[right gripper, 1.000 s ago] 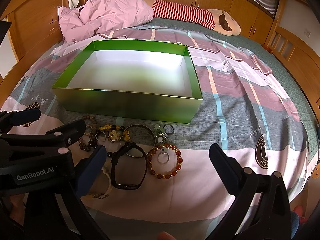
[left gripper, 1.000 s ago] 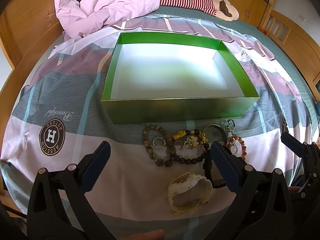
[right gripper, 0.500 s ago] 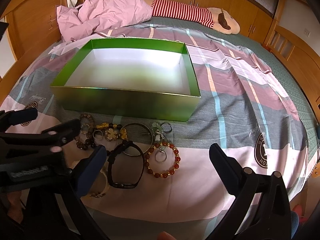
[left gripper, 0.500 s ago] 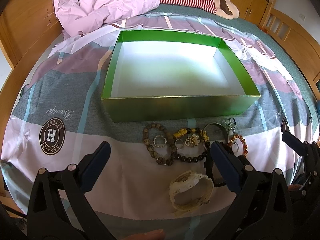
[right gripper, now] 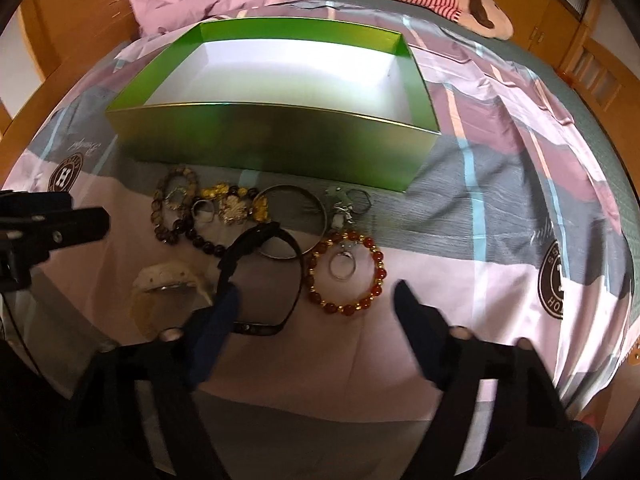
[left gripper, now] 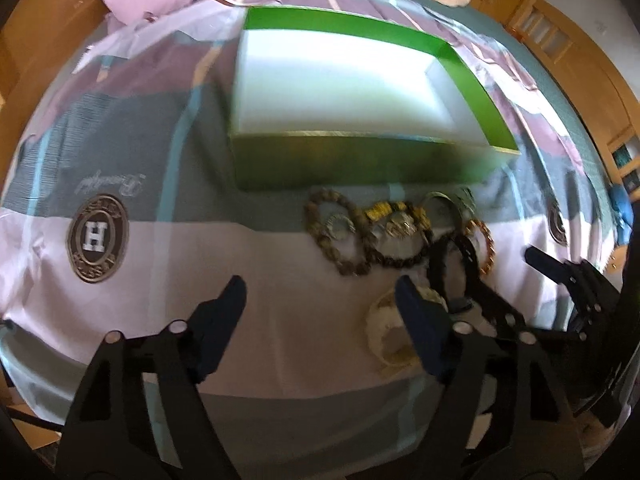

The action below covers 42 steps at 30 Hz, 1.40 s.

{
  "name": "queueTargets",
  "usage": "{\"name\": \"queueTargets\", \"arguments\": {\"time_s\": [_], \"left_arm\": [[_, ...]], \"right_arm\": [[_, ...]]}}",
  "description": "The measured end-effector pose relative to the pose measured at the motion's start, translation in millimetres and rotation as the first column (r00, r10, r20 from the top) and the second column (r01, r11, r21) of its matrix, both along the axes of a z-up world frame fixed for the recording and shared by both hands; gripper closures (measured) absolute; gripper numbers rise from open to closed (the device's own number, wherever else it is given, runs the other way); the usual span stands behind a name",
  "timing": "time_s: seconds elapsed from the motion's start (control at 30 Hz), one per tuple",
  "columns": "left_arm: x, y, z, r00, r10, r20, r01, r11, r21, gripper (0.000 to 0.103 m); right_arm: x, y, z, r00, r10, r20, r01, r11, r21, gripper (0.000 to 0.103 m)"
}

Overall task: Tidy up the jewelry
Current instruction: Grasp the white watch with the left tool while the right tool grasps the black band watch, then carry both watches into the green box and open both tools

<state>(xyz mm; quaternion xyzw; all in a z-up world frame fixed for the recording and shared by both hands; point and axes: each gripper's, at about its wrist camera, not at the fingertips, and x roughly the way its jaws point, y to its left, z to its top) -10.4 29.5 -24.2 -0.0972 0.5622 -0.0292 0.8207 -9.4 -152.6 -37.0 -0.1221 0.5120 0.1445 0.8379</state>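
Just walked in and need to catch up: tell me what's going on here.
A person with a gripper in each hand is starting to sort jewelry on a bed. The green box has nothing in it so far. The beaded bracelets, rings, silver bangle and two watches lie on the bedspread in front of it. The right gripper hangs open near the amber bead bracelet; the left gripper is open too, holding nothing.
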Motion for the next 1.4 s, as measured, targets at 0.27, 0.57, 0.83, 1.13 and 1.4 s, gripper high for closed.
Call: {"name": "queueTargets", "arguments": {"time_s": [0.27,0.57,0.83,1.13,1.4], "left_arm": [[-10,-35,-16,0.99,-0.13,-0.049,0.13,0.991,0.004,0.033],[1,-55,-47,0.98,-0.151,-0.128,0.164,0.981,0.1,0.047],[6,-66,-50,0.982,-0.159,-0.105,0.17,0.979,0.114,0.094],[10,-48,-28,0.992,-0.124,-0.032,0.125,0.991,0.048,0.094],[-2,-31,-5,0.994,-0.101,0.031,0.102,0.994,-0.029,0.094]], "right_arm": [[14,12,-20,0.998,0.019,-0.064,-0.02,1.0,-0.022,0.076],[14,13,-35,0.997,0.013,-0.076,-0.017,0.998,-0.056,0.076],[8,12,-31,0.998,0.018,-0.061,-0.02,0.999,-0.025,0.098],[7,1,-4,1.0,-0.006,0.007,0.006,1.0,-0.01,0.101],[11,-8,8,0.999,-0.024,0.025,0.024,1.0,0.001,0.101]]}}
